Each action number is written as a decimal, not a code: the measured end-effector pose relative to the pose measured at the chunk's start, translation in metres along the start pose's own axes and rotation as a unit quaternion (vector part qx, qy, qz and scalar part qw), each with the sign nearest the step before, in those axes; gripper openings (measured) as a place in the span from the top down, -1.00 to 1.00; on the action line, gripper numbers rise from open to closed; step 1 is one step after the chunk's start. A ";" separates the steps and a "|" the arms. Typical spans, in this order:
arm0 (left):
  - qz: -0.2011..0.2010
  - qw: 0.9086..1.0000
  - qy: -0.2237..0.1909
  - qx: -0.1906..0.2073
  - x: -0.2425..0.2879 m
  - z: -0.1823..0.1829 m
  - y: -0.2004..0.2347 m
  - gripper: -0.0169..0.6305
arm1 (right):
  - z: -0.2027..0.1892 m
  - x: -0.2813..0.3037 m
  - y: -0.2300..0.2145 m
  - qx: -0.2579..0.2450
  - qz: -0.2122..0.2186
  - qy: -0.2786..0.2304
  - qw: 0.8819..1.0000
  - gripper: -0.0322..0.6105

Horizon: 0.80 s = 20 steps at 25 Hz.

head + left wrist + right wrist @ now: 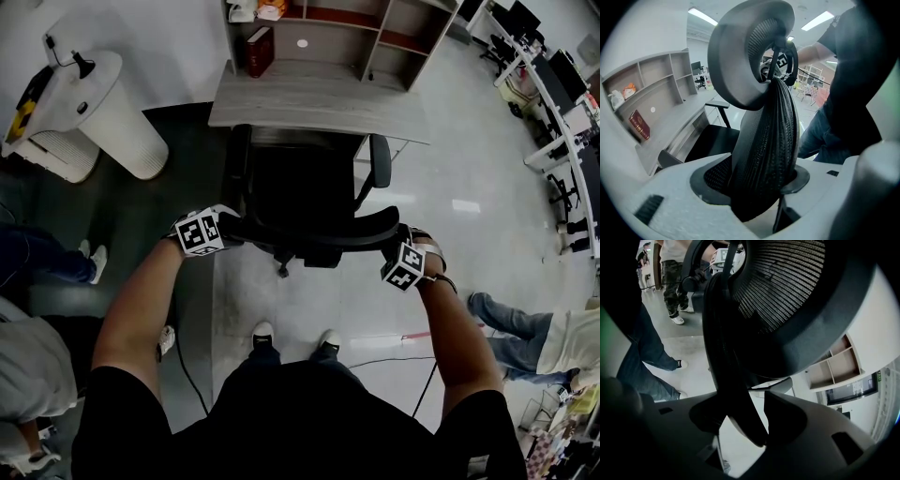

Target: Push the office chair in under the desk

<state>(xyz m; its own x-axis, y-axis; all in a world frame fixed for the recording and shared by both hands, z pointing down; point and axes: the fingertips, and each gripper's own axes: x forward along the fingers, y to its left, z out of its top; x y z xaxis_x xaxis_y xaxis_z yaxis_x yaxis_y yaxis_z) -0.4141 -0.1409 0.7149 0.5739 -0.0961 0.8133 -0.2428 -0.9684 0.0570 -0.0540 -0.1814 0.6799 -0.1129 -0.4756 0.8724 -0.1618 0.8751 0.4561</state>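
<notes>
Office chair [300, 202] stands on the floor [469, 169] at the near edge of the desk [319, 98], its seat front just under that edge, its backrest [309, 230] on the side away from the desk. The left gripper [228, 228] is clamped on the backrest's left end and the right gripper [397, 239] on its right end.

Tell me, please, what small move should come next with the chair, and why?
Probably push both grippers forward together, toward the desk. The left gripper and right gripper each grip a side of the backrest, and most of the seat is not yet under the desk.
</notes>
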 end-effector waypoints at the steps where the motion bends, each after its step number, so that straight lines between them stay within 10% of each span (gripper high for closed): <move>1: 0.001 1.000 0.000 0.000 0.000 -0.001 0.000 0.15 | 0.000 0.000 0.000 0.000 0.000 -0.001 1.000 0.16; 20: 0.028 0.999 -0.013 -0.016 0.000 -0.002 0.004 0.08 | 0.001 -0.001 0.000 0.008 -0.010 -0.011 1.000 0.14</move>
<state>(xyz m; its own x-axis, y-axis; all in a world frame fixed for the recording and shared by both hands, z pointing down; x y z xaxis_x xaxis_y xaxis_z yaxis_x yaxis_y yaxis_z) -0.4164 -0.1444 0.7161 0.5785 -0.1554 0.8007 -0.2992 -0.9537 0.0311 -0.0551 -0.1811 0.6782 -0.1306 -0.4948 0.8591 -0.1793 0.8641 0.4703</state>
